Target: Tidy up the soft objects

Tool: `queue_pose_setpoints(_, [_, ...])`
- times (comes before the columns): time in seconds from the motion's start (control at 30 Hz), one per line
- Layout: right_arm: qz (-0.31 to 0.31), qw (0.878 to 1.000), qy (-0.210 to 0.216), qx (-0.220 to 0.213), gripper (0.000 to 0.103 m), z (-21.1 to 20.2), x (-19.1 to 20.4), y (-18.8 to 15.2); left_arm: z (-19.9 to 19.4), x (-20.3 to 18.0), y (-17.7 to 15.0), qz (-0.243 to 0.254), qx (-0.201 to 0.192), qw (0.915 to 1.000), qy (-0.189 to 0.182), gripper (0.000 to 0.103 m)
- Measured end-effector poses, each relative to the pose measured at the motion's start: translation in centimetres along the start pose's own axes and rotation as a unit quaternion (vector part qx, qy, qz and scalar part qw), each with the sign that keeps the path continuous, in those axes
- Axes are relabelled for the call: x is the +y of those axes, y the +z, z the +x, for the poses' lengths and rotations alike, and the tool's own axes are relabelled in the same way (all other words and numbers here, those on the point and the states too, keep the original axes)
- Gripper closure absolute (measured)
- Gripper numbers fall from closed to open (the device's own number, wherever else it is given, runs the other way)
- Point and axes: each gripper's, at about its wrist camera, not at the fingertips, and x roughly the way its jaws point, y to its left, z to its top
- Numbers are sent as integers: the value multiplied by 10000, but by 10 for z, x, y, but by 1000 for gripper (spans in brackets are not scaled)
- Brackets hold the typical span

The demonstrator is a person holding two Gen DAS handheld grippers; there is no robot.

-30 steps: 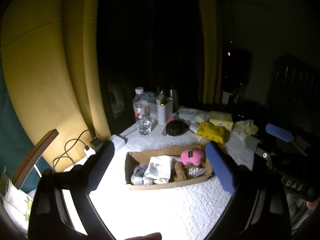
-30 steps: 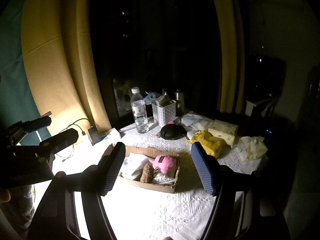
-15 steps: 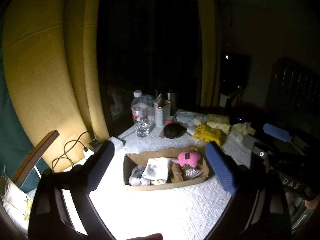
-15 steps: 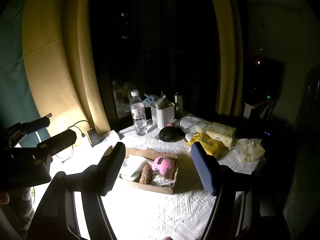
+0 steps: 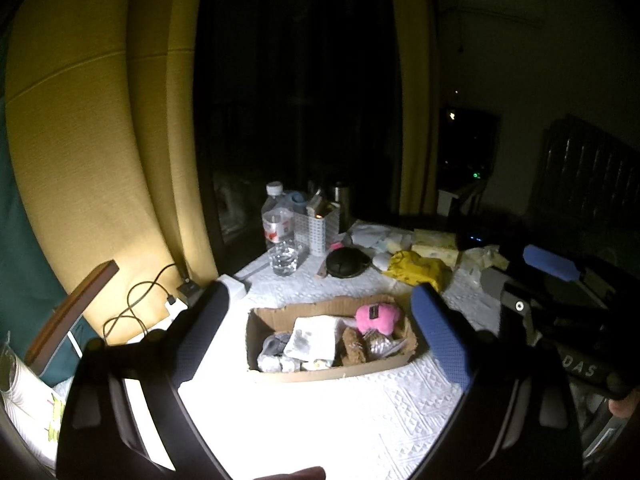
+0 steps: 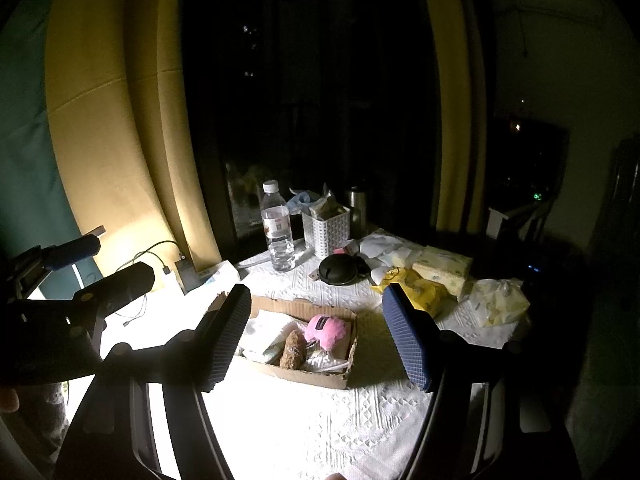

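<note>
A shallow cardboard box (image 5: 320, 374) (image 6: 316, 378) sits on the white tablecloth. It holds a pink plush toy (image 5: 378, 318) (image 6: 326, 330), a folded white cloth (image 5: 314, 338) (image 6: 264, 330), a brown fuzzy item (image 5: 354, 346) (image 6: 292, 348) and crinkly wrapped bits. My left gripper (image 5: 320, 328) is open and empty, held above and short of the box. My right gripper (image 6: 316, 336) is open and empty too, also back from the box. Each gripper shows at the edge of the other's view.
Behind the box stand a water bottle (image 5: 276, 224) (image 6: 277, 232), a glass (image 5: 285, 258), a white lattice holder (image 6: 326, 228), a black round case (image 5: 344, 263) (image 6: 338, 270), a yellow bag (image 5: 416, 270) (image 6: 414, 290) and tissue packs (image 6: 442, 266). A charger and cable (image 5: 160, 292) lie left. Yellow curtains hang behind.
Both grippers have drawn back and risen slightly; the box and table items look a little smaller and lower. Nothing was grasped or moved.
</note>
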Motion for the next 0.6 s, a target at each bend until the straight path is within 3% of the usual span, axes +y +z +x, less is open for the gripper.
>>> queue_pose_setpoints(0.6, [3, 10000, -9, -5, 32, -1, 2, 0, 1, -2, 3, 22, -34, 10000, 15, 9])
